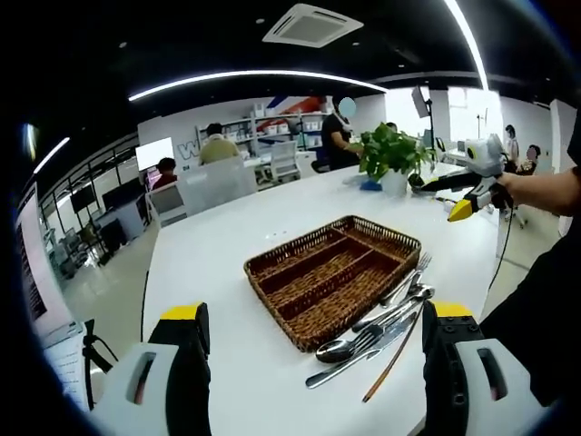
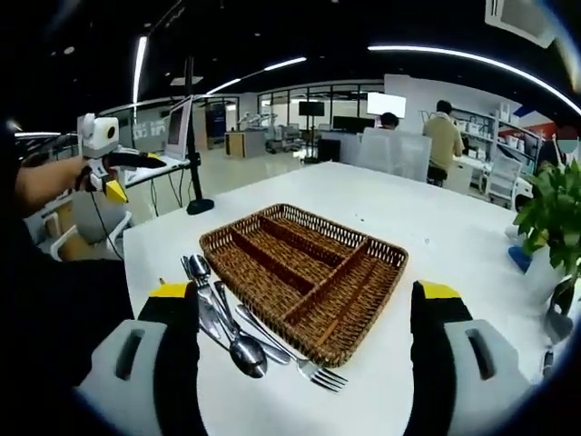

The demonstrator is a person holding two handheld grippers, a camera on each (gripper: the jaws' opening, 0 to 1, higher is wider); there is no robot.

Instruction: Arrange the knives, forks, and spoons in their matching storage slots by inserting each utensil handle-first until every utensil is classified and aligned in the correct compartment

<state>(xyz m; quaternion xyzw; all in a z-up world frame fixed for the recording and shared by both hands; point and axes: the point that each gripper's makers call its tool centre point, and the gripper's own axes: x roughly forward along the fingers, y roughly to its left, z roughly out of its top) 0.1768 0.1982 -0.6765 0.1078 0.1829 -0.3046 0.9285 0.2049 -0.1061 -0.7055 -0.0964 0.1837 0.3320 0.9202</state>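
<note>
Both our grippers, left gripper point(image 1: 313, 341) and right gripper point(image 2: 304, 318), spread wide, holding nothing. Wicker tray point(image 2: 304, 263) on white table point(image 2: 427, 227); cutlery pile point(image 2: 231, 322) just beside tray's long side.

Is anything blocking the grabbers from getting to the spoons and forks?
No, nothing visible does. The cutlery pile lies bare on the white table, right beside the wicker tray. The right gripper hangs open above it, and the tray's slots look empty.
</note>
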